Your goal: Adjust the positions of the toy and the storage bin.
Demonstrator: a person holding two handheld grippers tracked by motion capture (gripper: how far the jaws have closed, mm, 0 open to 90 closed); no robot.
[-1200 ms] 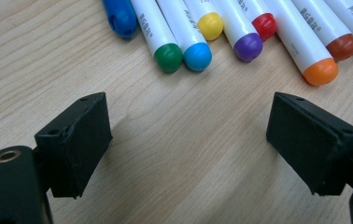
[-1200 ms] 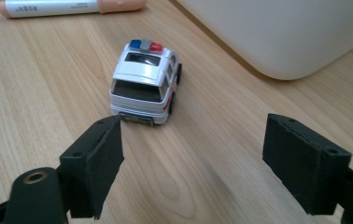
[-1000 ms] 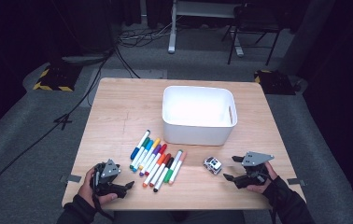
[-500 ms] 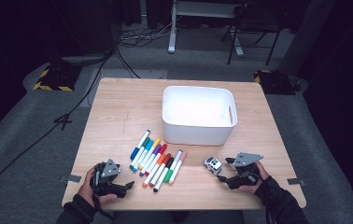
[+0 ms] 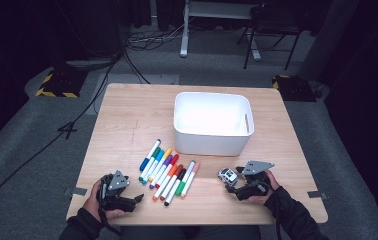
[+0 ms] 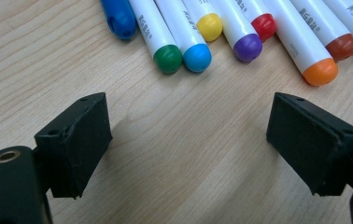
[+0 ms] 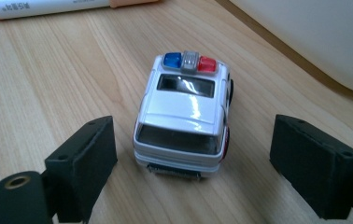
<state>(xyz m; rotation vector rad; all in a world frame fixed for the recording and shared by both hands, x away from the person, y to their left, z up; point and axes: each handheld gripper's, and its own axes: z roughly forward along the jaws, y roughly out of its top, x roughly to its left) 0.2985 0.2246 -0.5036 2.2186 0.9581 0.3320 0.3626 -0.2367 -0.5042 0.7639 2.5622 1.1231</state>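
A small white toy police car (image 5: 227,175) (image 7: 184,115) with a blue and red light bar stands on the wooden table (image 5: 127,120). My right gripper (image 5: 238,187) (image 7: 193,168) is open just behind the car, its jaws wide on either side of the rear end. A row of several coloured markers (image 5: 169,172) lies in front of a white bin (image 5: 212,122). My left gripper (image 5: 137,198) (image 6: 188,149) is open near the table's front left, its jaws over bare wood just short of the marker caps (image 6: 198,56).
The white bin's wall (image 7: 314,37) rises close on the right of the car. A marker with a peach cap (image 7: 48,7) lies beyond the car. The table's front edge (image 5: 197,220) is close to both hands.
My right gripper has slid left toward the toy car, which now sits between its open jaws. The left gripper has stayed put.
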